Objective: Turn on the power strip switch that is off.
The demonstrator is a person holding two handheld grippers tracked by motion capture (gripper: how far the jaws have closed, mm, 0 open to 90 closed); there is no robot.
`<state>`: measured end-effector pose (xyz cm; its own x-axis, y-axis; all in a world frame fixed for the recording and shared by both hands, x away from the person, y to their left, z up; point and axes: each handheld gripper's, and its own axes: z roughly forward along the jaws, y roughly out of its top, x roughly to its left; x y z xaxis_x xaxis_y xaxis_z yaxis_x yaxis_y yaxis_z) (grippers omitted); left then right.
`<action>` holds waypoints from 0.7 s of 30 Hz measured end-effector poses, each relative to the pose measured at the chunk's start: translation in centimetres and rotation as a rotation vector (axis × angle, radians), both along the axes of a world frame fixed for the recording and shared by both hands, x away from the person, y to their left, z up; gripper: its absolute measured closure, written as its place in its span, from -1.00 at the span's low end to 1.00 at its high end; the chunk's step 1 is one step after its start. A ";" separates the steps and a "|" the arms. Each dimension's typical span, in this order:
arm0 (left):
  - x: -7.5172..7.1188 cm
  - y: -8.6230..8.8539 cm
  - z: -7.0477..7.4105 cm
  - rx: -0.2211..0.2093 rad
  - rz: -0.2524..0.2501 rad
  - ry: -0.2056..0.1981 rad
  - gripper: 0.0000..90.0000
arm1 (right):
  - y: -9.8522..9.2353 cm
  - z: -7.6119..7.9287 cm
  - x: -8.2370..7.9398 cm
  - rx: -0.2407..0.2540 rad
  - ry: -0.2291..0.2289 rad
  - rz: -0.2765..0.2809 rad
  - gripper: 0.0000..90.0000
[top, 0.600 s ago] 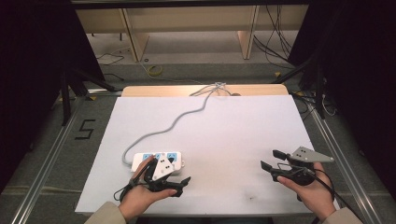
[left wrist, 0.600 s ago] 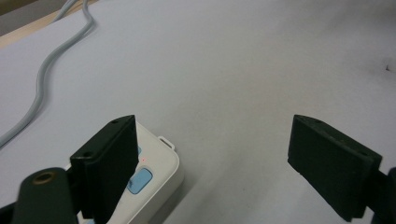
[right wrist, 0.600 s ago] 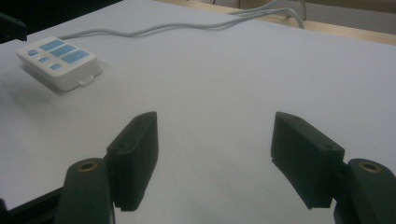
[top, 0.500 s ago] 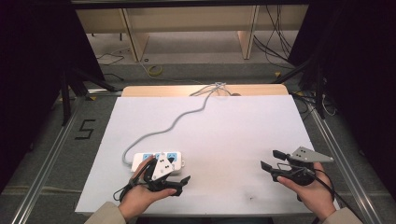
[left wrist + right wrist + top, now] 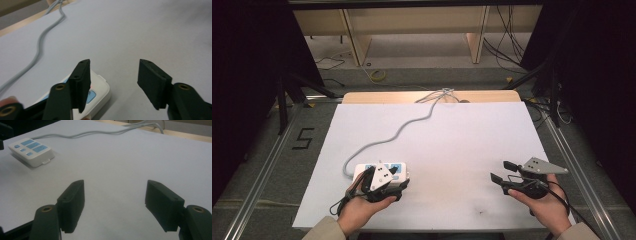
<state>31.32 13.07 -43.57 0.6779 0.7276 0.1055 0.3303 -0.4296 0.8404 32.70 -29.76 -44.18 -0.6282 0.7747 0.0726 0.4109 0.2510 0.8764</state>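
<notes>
Left gripper (image 5: pixel 111 85) is held released, jaws apart, just right of the power strip (image 5: pixel 382 173) at the table (image 5: pixel 452 145) near-left. Its grey cable (image 5: pixel 404 129) could be snagged. Right gripper (image 5: pixel 115 205) is released, nothing between its jaws, well apart.

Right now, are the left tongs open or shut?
Open. In the left gripper view the left tongs show a wide gap between the two black jaws, with nothing held; the power strip lies beneath one jaw.
</notes>
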 end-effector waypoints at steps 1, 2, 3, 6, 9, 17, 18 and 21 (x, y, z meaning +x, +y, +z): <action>0.0 0.1 0.1 0.003 0.006 -0.007 0.17 | 0.0 0.0 0.0 0.001 0.000 0.001 -0.28; 0.0 0.2 0.1 0.004 0.010 -0.010 0.17 | 0.0 0.0 0.0 0.001 0.000 0.001 -0.28; 0.0 0.2 0.2 0.008 0.017 -0.010 0.21 | 0.0 0.0 0.0 0.001 0.000 0.001 -0.28; 0.1 0.5 0.3 0.009 0.029 -0.010 0.38 | 0.1 0.0 0.0 0.000 0.000 0.001 -0.28; 0.2 0.8 0.5 0.014 0.040 -0.014 0.58 | 0.1 0.0 0.0 -0.002 -0.001 0.002 -0.28; 0.5 1.7 1.1 0.010 0.062 0.020 0.99 | 0.1 0.0 0.0 -0.008 0.006 0.005 -0.28; 0.5 1.8 1.2 0.012 0.069 0.018 0.99 | 0.1 0.0 0.0 -0.008 0.006 0.006 -0.28; 0.5 2.0 1.4 0.024 0.071 0.020 0.99 | 0.1 0.0 0.0 -0.008 0.007 0.005 -0.28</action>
<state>31.80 15.08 -42.17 0.6269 0.7713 0.1101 0.3776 -0.4243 0.8230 32.71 -29.62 -44.23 -0.6315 0.7721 0.0710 0.4160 0.2601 0.8714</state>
